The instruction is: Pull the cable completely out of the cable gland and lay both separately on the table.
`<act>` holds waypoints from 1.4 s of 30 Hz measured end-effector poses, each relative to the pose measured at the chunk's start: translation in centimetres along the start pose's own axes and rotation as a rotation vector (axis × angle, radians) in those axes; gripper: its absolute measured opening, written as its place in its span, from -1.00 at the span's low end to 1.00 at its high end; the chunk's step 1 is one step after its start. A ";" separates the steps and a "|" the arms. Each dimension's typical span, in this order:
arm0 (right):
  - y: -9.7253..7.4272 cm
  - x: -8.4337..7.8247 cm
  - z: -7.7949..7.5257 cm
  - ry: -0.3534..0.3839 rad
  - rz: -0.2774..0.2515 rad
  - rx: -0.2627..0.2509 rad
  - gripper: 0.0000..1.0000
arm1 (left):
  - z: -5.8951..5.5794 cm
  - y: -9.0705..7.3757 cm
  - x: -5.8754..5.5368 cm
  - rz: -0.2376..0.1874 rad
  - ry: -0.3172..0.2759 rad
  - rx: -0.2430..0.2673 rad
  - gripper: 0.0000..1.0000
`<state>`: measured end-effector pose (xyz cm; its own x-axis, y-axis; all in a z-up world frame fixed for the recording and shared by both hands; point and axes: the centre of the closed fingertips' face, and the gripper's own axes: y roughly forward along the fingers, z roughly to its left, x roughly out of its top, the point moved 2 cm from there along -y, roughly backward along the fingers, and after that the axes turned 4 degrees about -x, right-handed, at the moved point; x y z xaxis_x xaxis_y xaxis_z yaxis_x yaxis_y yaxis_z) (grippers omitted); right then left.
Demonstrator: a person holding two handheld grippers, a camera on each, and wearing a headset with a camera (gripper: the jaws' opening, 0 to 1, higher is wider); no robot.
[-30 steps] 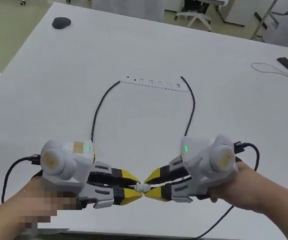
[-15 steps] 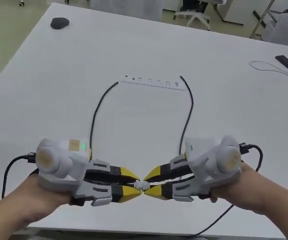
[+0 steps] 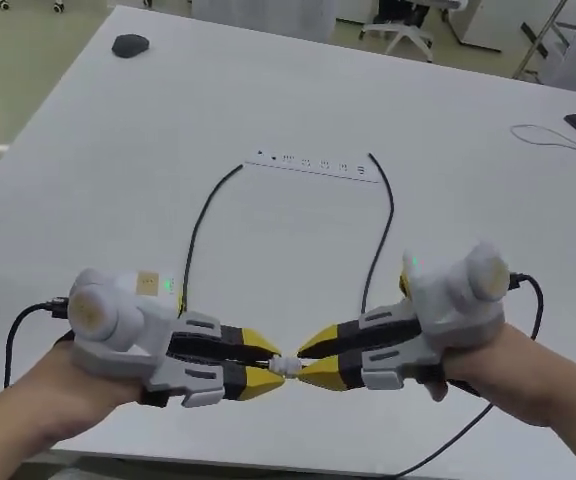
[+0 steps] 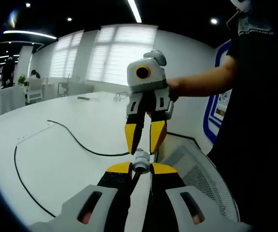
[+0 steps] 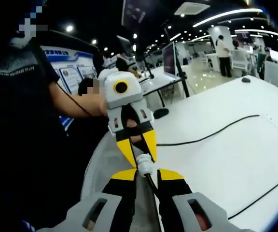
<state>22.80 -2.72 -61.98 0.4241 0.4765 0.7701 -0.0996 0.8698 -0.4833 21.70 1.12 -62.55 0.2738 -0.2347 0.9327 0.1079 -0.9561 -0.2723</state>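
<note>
Your left gripper [image 3: 268, 365] and right gripper [image 3: 306, 362] have smooth white and grey plastic shells with a slight sheen. Their jaw tips look like yellow plastic over matt black. The cable gland [image 3: 288, 367] looks like smooth white plastic, and the cable [image 5: 151, 182] has a dull black, rubbery-looking sheath. The tabletop [image 3: 118, 180] is a smooth, matt white surface. The power strip [image 3: 313, 165] is white plastic, the long cord [image 3: 196, 235] is black with a faint gloss, and the mouse [image 3: 130, 45] looks dark and matt.
</note>
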 end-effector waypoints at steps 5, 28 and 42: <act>0.0 0.5 -0.4 0.120 -0.032 0.092 -0.69 | 0.1 -0.1 0.7 0.011 0.027 0.015 -0.72; -0.1 0.1 0.1 0.298 -0.042 0.226 -0.82 | 0.2 0.7 1.3 0.061 0.091 0.040 -0.72; 0.1 0.0 0.1 -0.115 -0.013 0.045 -0.86 | 0.6 0.6 0.8 0.052 -0.024 0.032 -0.72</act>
<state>22.72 -2.58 -61.98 0.3200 0.4746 0.8199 -0.1360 0.8795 -0.4560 22.60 0.46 -62.14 0.3025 -0.2794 0.9113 0.1237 -0.9365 -0.3282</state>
